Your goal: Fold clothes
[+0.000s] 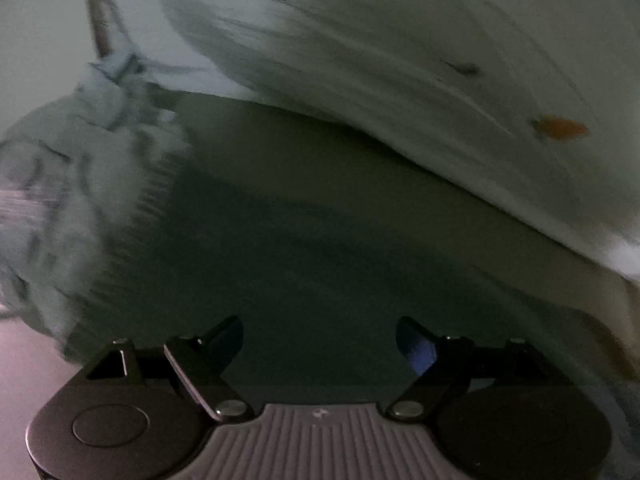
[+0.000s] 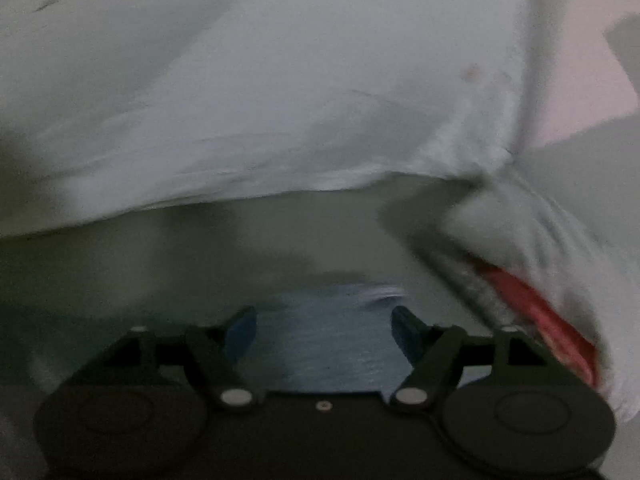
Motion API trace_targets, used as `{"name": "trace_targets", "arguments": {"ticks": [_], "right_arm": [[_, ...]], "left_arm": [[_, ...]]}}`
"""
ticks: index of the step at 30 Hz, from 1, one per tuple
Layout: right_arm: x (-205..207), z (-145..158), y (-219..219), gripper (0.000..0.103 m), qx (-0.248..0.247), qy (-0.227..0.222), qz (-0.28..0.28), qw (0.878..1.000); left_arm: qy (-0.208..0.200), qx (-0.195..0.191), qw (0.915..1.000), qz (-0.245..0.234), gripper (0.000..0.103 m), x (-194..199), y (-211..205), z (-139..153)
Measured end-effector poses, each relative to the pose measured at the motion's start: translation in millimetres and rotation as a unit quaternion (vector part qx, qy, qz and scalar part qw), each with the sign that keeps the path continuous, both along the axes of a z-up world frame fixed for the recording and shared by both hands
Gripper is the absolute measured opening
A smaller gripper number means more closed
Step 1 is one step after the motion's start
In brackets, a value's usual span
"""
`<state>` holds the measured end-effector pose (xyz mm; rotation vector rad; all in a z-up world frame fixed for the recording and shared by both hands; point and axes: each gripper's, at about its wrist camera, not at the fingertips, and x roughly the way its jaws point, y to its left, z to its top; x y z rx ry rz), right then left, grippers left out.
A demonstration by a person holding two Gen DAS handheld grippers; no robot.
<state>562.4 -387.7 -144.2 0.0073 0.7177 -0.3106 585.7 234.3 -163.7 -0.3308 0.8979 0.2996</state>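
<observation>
A pale garment [image 1: 400, 60] fills the upper part of the blurred left wrist view, its folded edge curving above a dark shadowed stretch of cloth. A small orange mark [image 1: 560, 127] shows on it at the right. My left gripper [image 1: 319, 342] stands open over the shadowed cloth with nothing between its fingers. In the right wrist view the same white garment [image 2: 280, 80] spans the top, with a red strip [image 2: 540, 320] inside a bunched fold at the right. My right gripper [image 2: 324, 332] is open above a light blue patch of fabric [image 2: 328, 344], its pads apart from it.
A crumpled bunch of pale cloth [image 1: 80, 160] lies at the left in the left wrist view. A pinkish surface [image 1: 24, 360] shows at the lower left there, and the pinkish surface [image 2: 580, 80] shows again at the upper right of the right wrist view.
</observation>
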Motion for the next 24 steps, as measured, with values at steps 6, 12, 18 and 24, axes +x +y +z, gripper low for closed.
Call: {"name": "trace_targets", "arguments": {"ticks": [6, 12, 18, 24], "right_arm": [[39.9, -58.3, -72.0, 0.064, 0.127, 0.036, 0.023, 0.991], [45.6, -23.2, -50.2, 0.009, 0.020, -0.061, 0.083, 0.995], [102.2, -64.0, -71.0, 0.023, 0.032, 0.033, 0.027, 0.999], [-6.7, -31.0, -69.3, 0.073, 0.051, -0.065, -0.016, 0.996]], "left_arm": [[0.001, 0.017, 0.9993, -0.033, 0.084, 9.9, -91.2, 14.4], [0.009, 0.024, 0.9994, -0.023, 0.084, 4.1, -148.1, 31.9], [0.024, 0.067, 0.9969, -0.034, 0.084, 3.4, -175.6, 43.0], [0.034, 0.076, 0.9952, -0.050, 0.085, -8.5, -184.2, 43.8]]}}
